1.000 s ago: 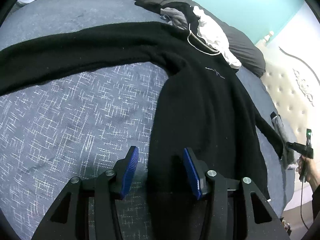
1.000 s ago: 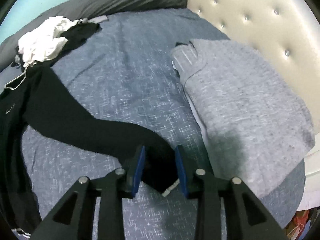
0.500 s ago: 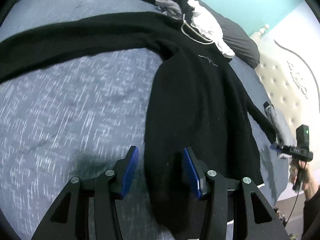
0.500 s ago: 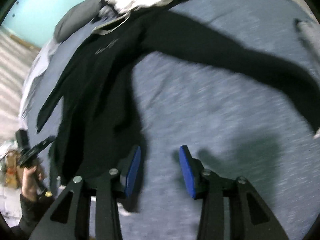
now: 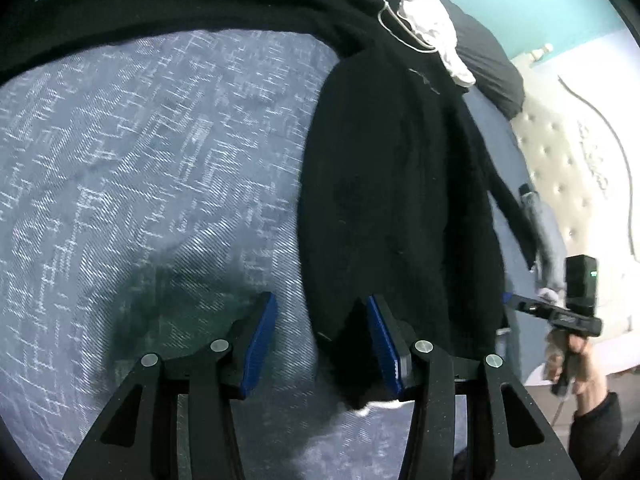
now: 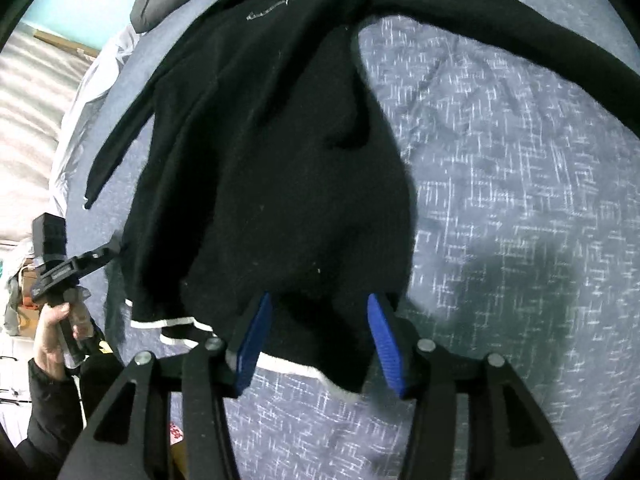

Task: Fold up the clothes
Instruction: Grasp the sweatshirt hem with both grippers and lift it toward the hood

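Note:
A black long-sleeved sweater (image 5: 392,184) with a white-trimmed hem lies spread on the blue-grey bedspread (image 5: 140,152), sleeves out to each side. My left gripper (image 5: 322,344) is open, its jaws around the sweater's bottom left hem corner. My right gripper (image 6: 318,344) is open over the sweater (image 6: 272,168) at its bottom right hem, with the white trim (image 6: 296,372) between the jaws. Each gripper also shows in the other's view: the right gripper (image 5: 512,302) in the left wrist view and the left gripper (image 6: 114,248) in the right wrist view, each held in a hand.
A pile of white and dark clothes (image 5: 432,28) and a grey pillow (image 5: 492,68) lie beyond the collar. A folded grey garment (image 5: 540,220) sits near the cream tufted headboard (image 5: 568,160). The bed's edge is just below the hem.
The right gripper let go of the sleeve cuff, opened and swung over to the bottom hem. The left gripper moved down toward the hem's other corner.

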A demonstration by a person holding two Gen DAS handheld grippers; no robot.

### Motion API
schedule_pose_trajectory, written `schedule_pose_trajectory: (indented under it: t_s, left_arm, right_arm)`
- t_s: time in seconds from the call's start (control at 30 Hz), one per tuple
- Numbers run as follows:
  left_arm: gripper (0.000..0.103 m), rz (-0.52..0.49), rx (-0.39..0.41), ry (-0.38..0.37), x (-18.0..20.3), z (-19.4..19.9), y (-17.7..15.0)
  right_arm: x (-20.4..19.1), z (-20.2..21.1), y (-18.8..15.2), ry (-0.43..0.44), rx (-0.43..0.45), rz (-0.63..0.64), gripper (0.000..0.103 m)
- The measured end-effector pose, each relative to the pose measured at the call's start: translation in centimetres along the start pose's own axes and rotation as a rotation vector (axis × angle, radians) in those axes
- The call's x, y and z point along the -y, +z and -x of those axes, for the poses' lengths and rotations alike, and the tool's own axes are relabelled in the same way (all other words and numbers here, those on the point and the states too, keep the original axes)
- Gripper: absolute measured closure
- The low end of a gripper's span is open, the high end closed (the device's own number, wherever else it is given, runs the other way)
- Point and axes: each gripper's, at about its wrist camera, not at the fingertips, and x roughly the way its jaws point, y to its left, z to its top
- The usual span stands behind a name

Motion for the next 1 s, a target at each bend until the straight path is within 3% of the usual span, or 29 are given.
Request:
schedule_pose_trajectory:
  t_s: [0.27, 0.43, 0.73, 0.77, 0.8, 0.9, 1.0]
  left_arm:
    - [0.052, -0.006, -0.043, -0.028, 0.7, -0.7, -1.6]
    - [0.052, -0.010, -0.061, -0.034, 0.8, -0.2, -2.2]
    - [0.054, -0.011, -0.075, -0.078, 1.2, -0.8, -2.5]
    - [0.054, -0.018, -0.074, -0.084, 1.4, -0.8, -2.6]
    - [0.057, -0.025, -0.070, -0.088, 1.5, -0.8, -2.5]
    - [0.088, -0.036, -0.060, -0.089, 1.5, -0.5, -2.2]
    - [0.093, -0.070, -0.038, -0.098, 2.0, 0.7, -2.0]
  right_arm:
    - [0.1, -0.9, -0.3, 0.005, 0.009, -0.049, 0.052]
    - [0.3, -0.3, -0.6, -0.035, 0.003, -0.066, 0.052]
    - [0.3, -1.0, -1.5, 0.009, -0.003, -0.094, 0.053]
    - [0.2, -0.9, -1.7, 0.013, 0.001, -0.088, 0.056]
    - [0.1, -0.9, -1.8, 0.016, 0.005, -0.080, 0.066]
    - [-0.8, -0.8, -1.8, 0.008, 0.019, -0.052, 0.090]
    - [-1.7, -0.1, -1.7, 0.003, 0.048, -0.023, 0.097]
